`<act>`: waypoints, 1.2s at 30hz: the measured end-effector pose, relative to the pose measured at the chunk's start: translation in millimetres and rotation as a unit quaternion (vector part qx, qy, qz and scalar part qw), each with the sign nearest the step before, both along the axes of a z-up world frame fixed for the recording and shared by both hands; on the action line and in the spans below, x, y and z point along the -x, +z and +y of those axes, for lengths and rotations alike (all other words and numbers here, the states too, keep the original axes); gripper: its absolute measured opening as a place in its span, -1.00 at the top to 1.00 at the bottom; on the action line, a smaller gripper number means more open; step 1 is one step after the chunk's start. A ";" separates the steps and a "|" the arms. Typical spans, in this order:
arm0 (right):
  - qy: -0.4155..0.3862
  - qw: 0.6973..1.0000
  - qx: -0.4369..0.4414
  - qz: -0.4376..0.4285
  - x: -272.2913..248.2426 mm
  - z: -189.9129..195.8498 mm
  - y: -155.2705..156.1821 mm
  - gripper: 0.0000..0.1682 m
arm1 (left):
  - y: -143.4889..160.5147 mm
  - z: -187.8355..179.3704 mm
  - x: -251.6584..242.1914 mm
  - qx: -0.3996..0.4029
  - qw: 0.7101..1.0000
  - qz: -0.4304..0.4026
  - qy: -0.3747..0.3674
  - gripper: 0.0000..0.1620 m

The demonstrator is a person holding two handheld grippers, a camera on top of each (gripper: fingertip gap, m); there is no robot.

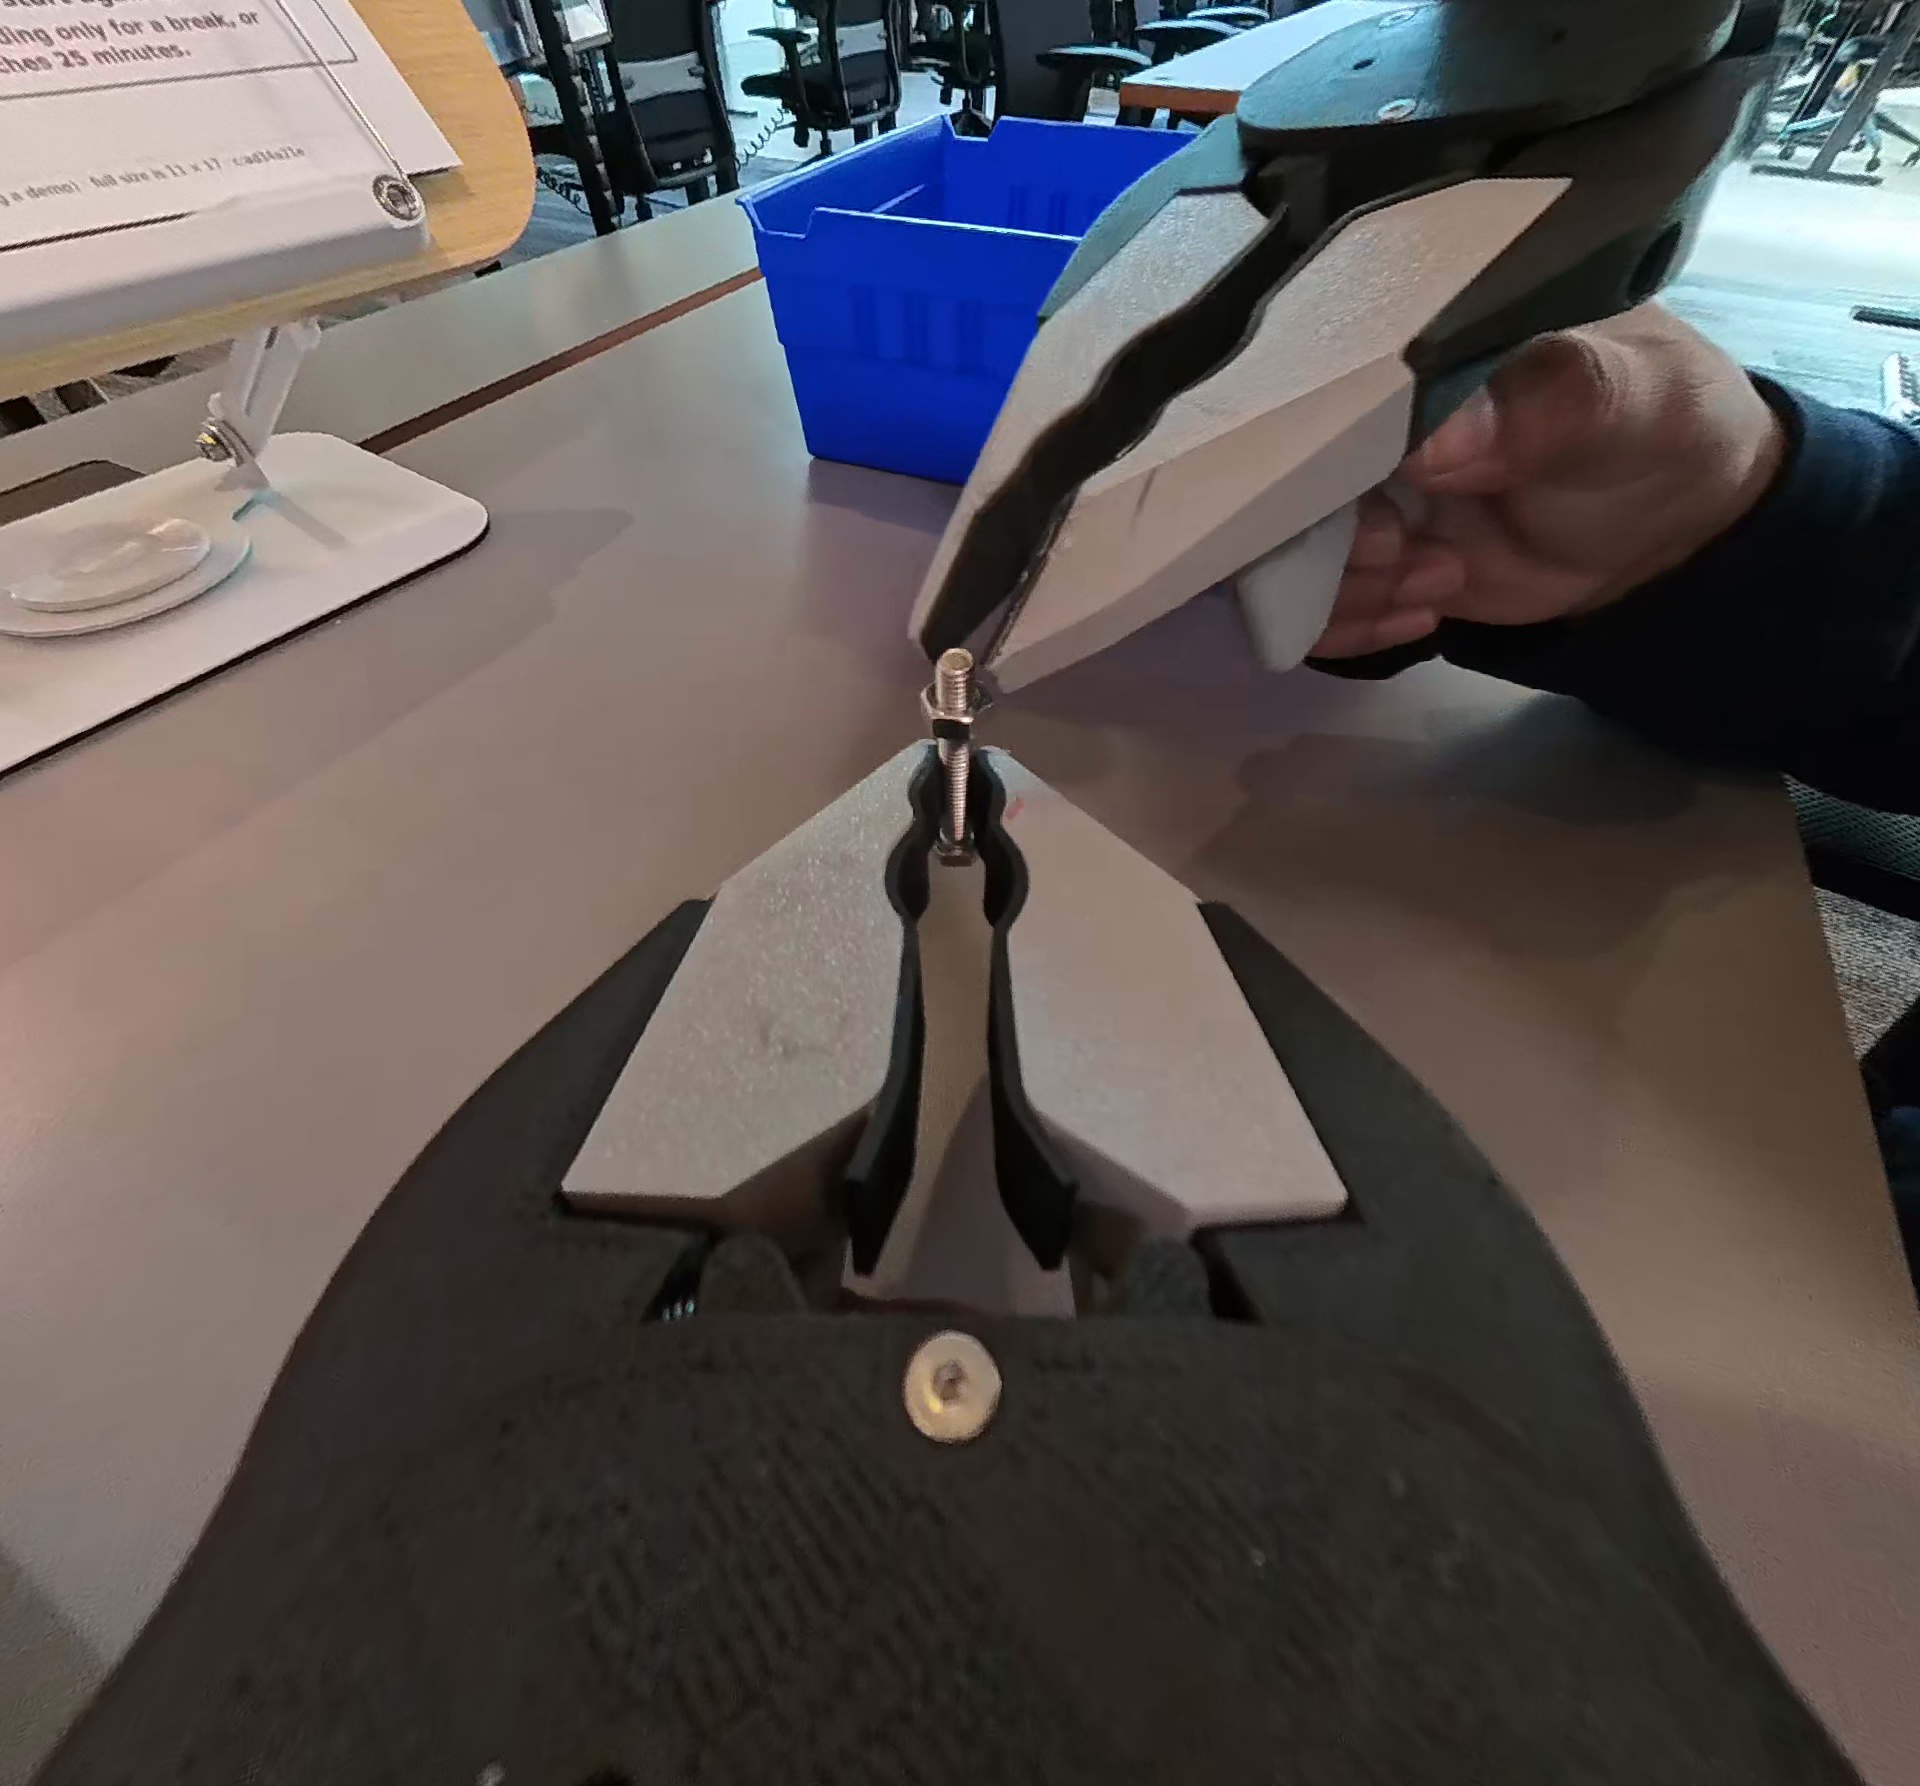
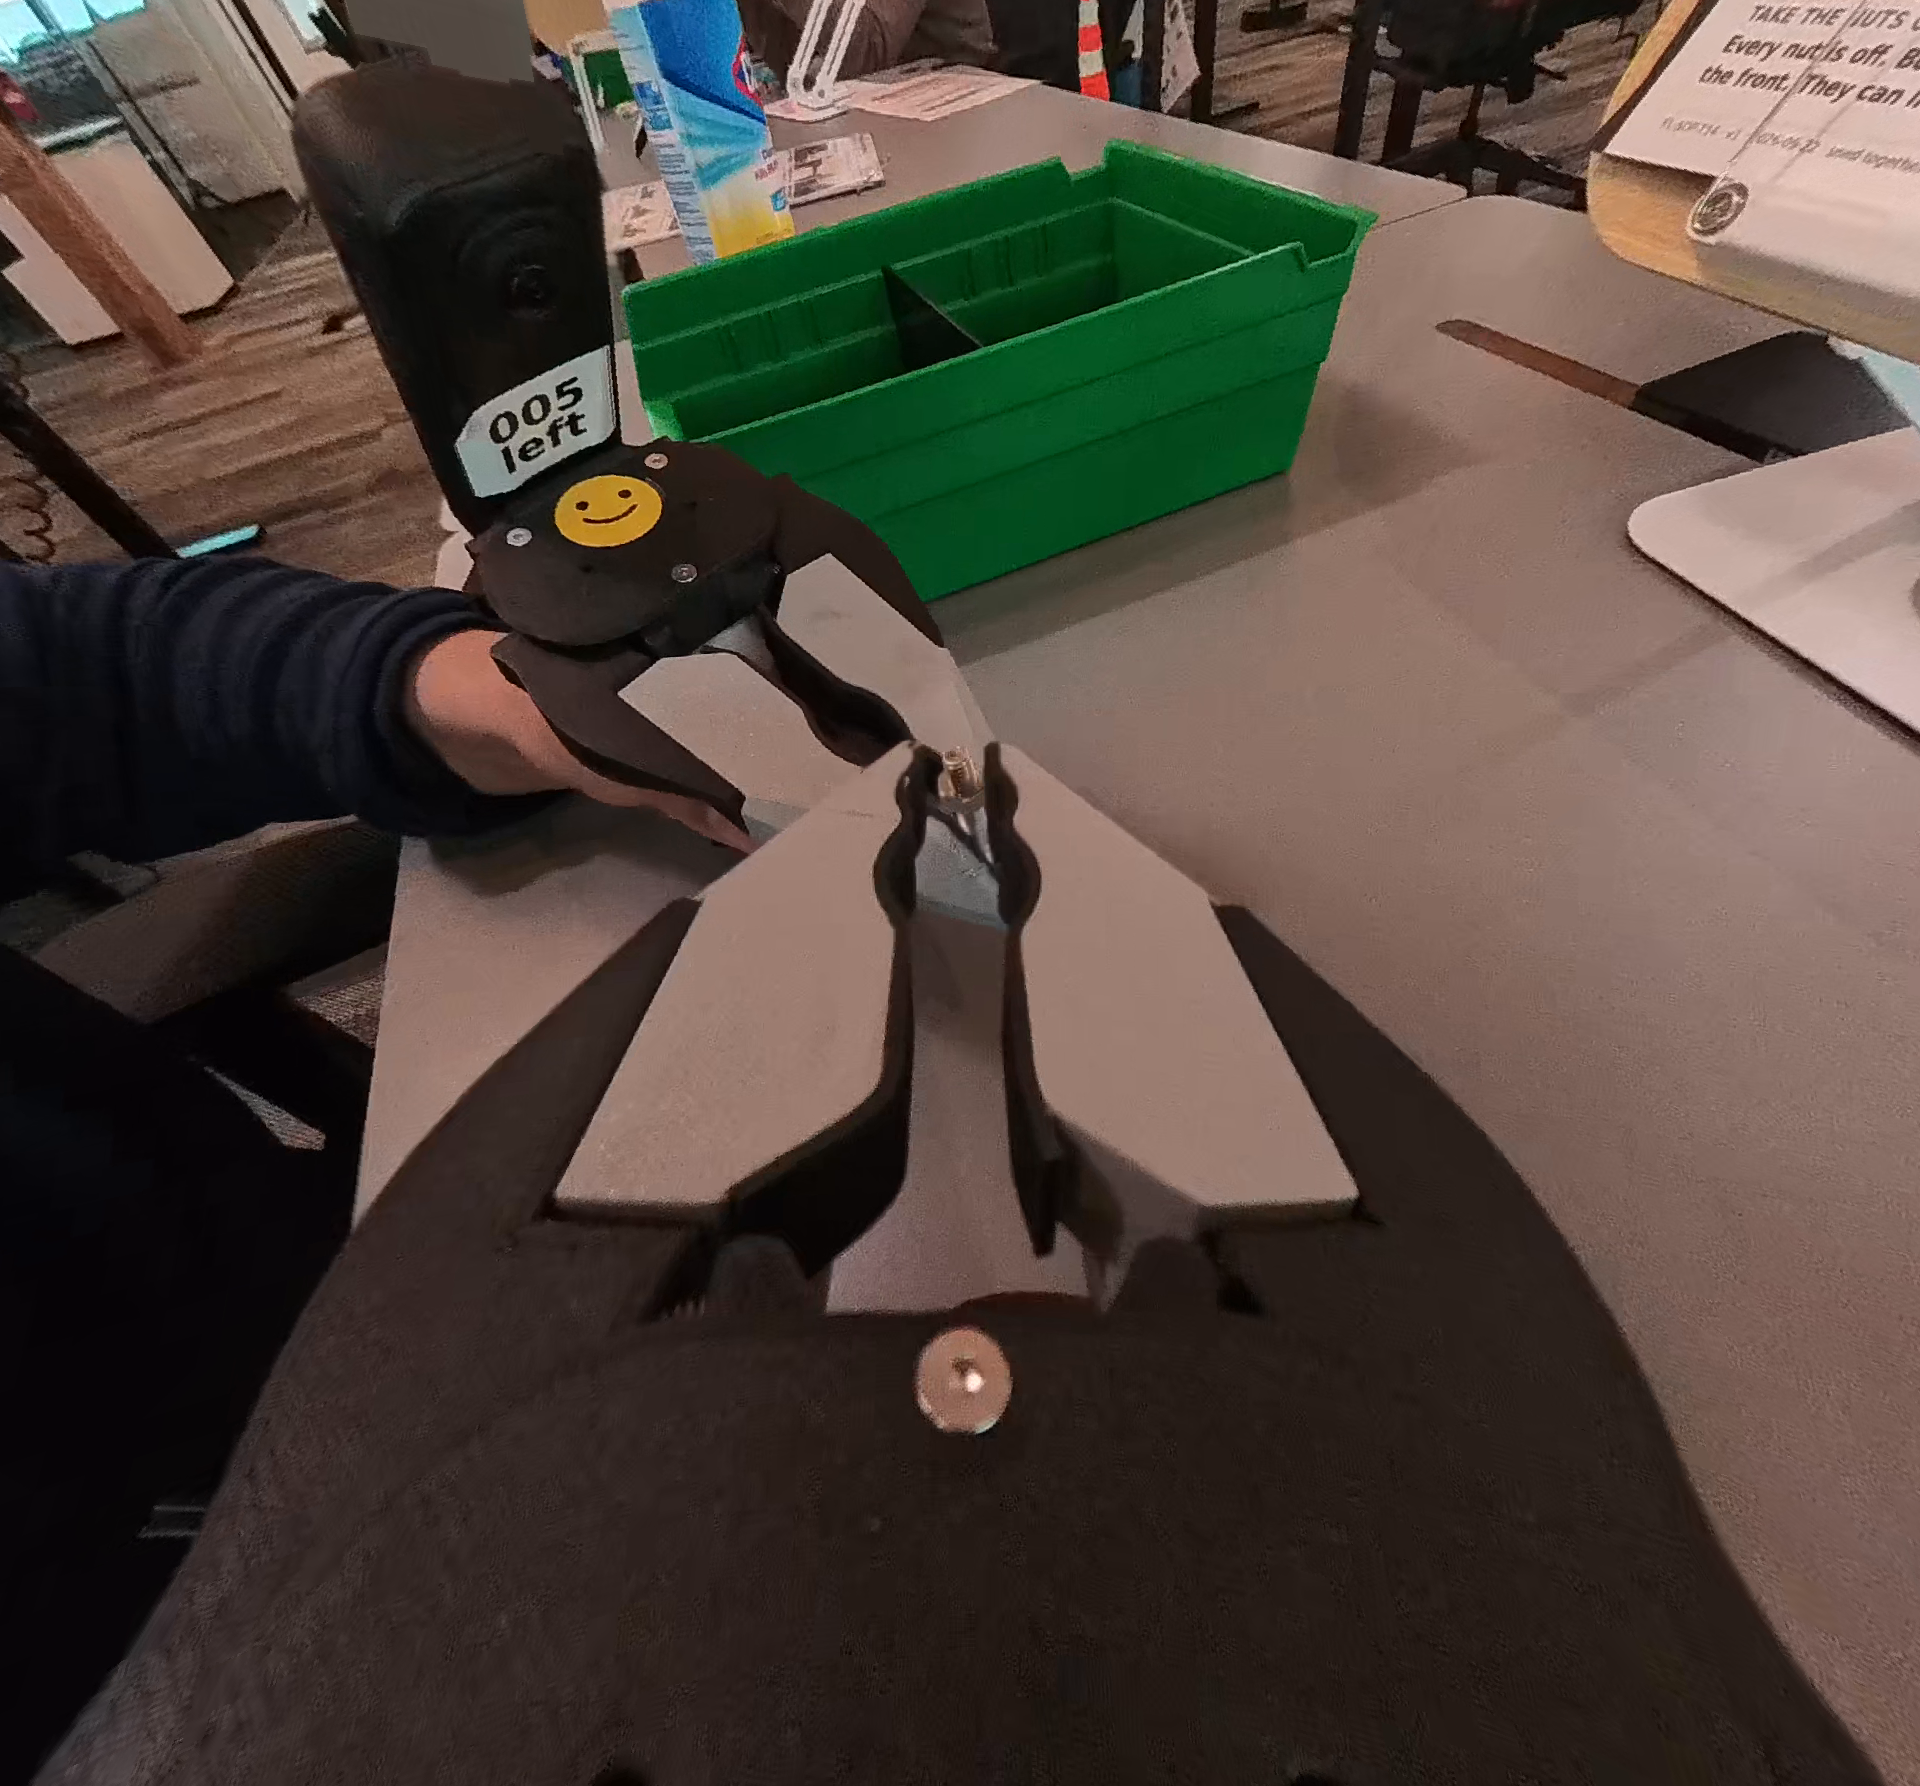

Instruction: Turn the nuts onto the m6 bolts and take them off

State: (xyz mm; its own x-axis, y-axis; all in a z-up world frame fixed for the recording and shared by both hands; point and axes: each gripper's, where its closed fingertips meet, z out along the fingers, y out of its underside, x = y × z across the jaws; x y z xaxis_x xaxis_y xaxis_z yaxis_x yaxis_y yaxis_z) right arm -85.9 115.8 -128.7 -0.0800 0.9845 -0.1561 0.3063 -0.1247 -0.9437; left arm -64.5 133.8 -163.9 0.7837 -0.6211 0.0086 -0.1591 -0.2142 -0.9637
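the left gripper [image 1: 954, 780], black-bodied with grey wedge fingers and black wavy pads, has its jaws drawn narrow and clamped on the shank of a small silver threaded m6 bolt [image 1: 952, 786]. the bolt stands roughly upright above the grey laminate table [image 1: 520, 801], its hex head low between the pads and its threaded tip pointing toward twelve o'clock in the left wrist view.

a small silver hex nut [image 1: 953, 703] sits on the thread near the free tip, above the left fingertips and apart from them.

the right gripper [image 1: 961, 661], of the same build, enters the left wrist view from two o'clock with a person's hand [image 1: 1558, 500] on its handle. its jaws are narrow and closed on the nut, as seen in the right wrist view, where the nut [image 2: 957, 794] and bolt tip [image 2: 957, 762] sit between the pad tips of the right gripper [image 2: 957, 780].

the left gripper [image 2: 883, 739] approaches from ten o'clock in that view, held by a hand [image 2: 488, 718] in a dark blue sleeve [image 2: 208, 687].

a blue plastic bin [image 1: 914, 313] stands on the table at twelve o'clock in the left wrist view, well apart from the bolt. a green plastic divided bin [image 2: 997, 386] stands at twelve o'clock in the right wrist view. a white stand carrying a printed sheet [image 1: 197, 302] is at ten o'clock in the left wrist view. a blue and white wipes canister [image 2: 691, 95] stands beyond the green bin at eleven o'clock.
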 end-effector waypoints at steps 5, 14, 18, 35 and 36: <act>-0.006 1.000 -0.021 -0.008 3.0 -0.1 -4.1 0.97 | -1.3 0.8 -0.3 0.000 1.000 0.007 0.005 0.96; -0.014 1.000 -0.020 0.009 -2.5 4.6 5.2 0.98 | 3.0 1.6 0.3 -0.001 1.000 -0.017 0.004 0.94; -0.009 1.000 -0.003 0.010 -1.2 3.9 3.5 0.97 | 0.4 0.9 -0.2 0.000 1.000 -0.003 0.002 0.96; 0.030 0.998 -0.020 0.044 -6.5 -4.7 16.8 0.84 | -4.0 7.1 19.9 0.034 0.999 -0.026 0.028 0.97; 0.012 0.999 -0.016 0.038 -4.6 1.9 14.0 0.68 | -3.6 6.5 17.8 0.034 0.999 -0.028 0.023 0.97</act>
State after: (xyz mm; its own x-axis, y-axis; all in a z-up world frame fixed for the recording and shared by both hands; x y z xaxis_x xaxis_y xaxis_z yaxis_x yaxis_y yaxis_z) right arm -81.3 117.7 -114.7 -0.1149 0.9864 -0.1176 0.2362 -0.0878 -0.9677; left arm -82.3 140.3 -167.5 0.8090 -0.5803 0.0937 -0.0939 -0.2850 -0.9539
